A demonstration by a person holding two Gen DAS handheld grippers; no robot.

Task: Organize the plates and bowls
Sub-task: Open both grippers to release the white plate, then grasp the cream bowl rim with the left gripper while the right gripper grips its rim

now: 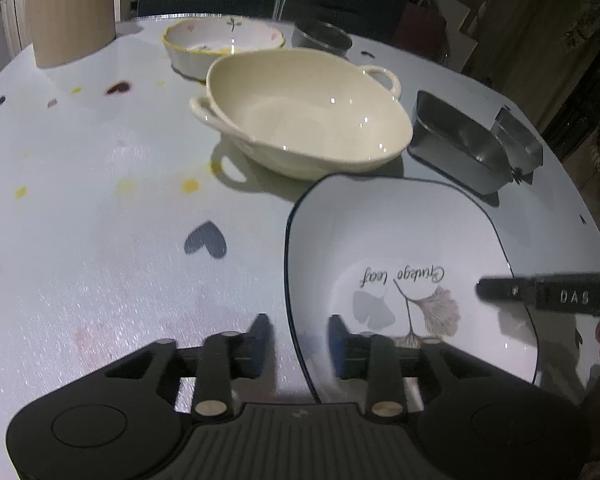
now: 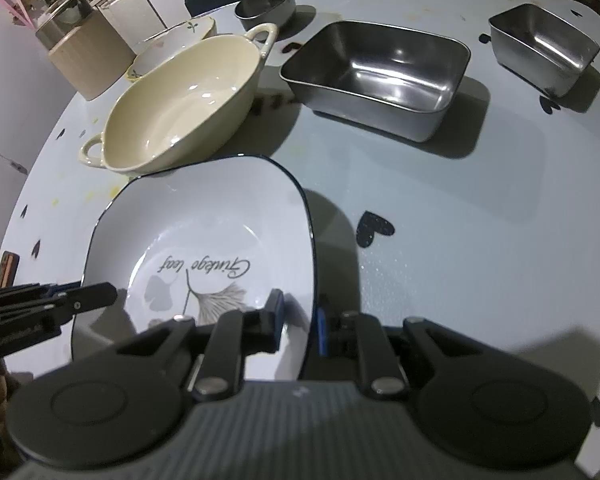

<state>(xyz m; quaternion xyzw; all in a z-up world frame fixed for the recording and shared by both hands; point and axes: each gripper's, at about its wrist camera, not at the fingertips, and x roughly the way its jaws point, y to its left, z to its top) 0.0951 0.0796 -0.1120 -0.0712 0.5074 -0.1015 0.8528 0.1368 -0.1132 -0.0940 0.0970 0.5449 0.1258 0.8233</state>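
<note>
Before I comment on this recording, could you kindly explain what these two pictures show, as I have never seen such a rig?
There is no robot here: a person holds a two-finger gripper in each hand, and each gripper carries a wide-angle camera looking along its fingers. One picture comes from the left gripper, the other from the right gripper. On the table stand a square white plate with a leaf drawing, a cream bowl with handles, a flowered bowl, a large metal tray, a small metal tray, a round tin and a beige canister. Each gripper straddles one side rim of the plate. The left jaws stand open, not pinching it; whether the right jaws pinch, I cannot tell.
</note>
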